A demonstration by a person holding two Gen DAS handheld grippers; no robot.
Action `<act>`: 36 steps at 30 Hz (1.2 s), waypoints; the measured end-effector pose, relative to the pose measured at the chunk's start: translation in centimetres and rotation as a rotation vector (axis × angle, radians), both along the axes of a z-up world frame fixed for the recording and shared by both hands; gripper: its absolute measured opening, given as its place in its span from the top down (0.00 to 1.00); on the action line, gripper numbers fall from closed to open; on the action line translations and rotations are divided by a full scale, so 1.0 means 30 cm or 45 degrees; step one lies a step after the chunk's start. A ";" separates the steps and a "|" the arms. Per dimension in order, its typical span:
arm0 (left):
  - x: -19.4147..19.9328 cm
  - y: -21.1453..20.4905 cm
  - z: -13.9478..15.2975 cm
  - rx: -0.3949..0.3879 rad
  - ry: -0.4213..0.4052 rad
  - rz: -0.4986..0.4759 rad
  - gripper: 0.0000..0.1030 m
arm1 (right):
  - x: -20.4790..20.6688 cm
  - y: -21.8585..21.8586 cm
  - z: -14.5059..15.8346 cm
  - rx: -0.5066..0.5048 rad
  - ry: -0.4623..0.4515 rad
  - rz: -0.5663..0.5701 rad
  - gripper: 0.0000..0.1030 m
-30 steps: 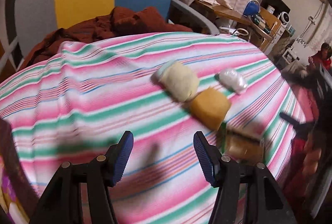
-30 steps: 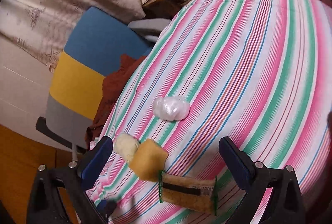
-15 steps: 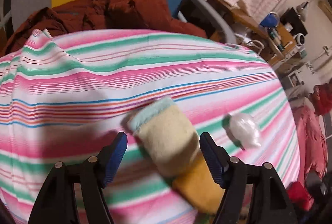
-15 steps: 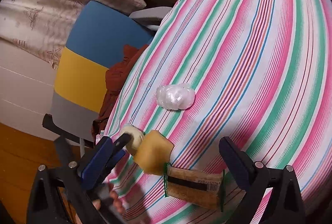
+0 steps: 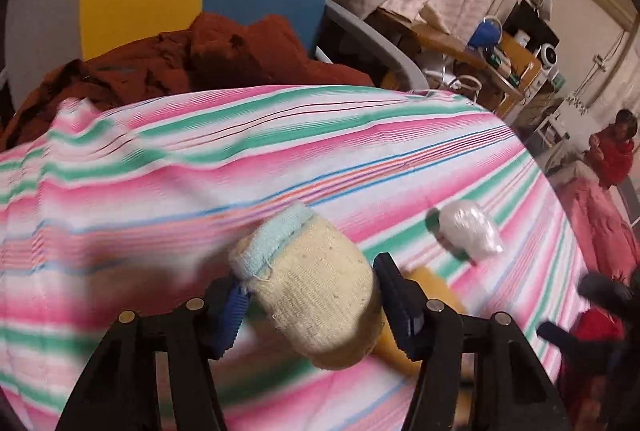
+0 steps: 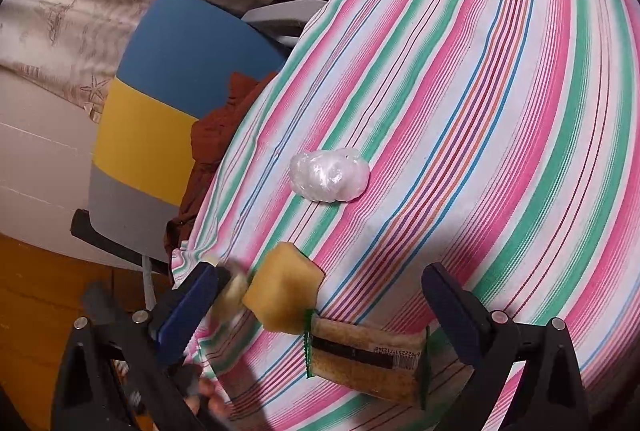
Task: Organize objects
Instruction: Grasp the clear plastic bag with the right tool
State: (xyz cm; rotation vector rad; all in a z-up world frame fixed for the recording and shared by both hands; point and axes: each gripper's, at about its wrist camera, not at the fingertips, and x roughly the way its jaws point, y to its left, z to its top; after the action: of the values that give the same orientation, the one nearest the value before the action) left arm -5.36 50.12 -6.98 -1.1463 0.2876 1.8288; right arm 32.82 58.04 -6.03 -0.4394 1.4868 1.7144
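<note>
A cream knitted sock roll (image 5: 316,295) with a pale blue cuff is clamped between the pads of the left gripper (image 5: 310,301), near the edge of the striped tablecloth (image 6: 500,119). The right gripper (image 6: 320,315) is held spread and empty over a wrapped snack pack (image 6: 366,361). Little appears sorted: a yellow sponge (image 6: 282,289) and a white plastic wad (image 6: 330,179) are left loose on the cloth.

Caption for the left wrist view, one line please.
Left gripper closed on a cream sock above the striped tablecloth, with a white bag lying nearby.
</note>
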 end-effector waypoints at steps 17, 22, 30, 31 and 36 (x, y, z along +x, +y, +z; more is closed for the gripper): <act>0.137 -0.401 -0.081 -0.022 0.092 0.015 0.41 | -0.083 -0.015 -0.013 0.011 -0.239 0.110 0.00; 0.141 -0.416 -0.090 0.020 0.097 0.004 0.42 | -0.129 -0.004 0.025 0.056 -0.341 0.176 0.03; 0.142 -0.418 -0.097 0.057 0.100 0.005 0.41 | -0.312 0.172 0.052 0.300 -0.741 0.382 0.04; 0.141 -0.421 -0.098 0.061 0.098 0.005 0.41 | -0.325 0.192 0.034 0.322 -0.775 0.385 0.04; 0.143 -0.424 -0.103 0.068 0.100 0.003 0.41 | -0.330 0.255 -0.066 0.314 -0.817 0.395 0.25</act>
State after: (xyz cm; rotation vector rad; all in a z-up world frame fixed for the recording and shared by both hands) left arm -1.08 37.41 -10.07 -1.0405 0.2810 1.8753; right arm 22.91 65.69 -8.02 -1.0135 0.7644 1.7302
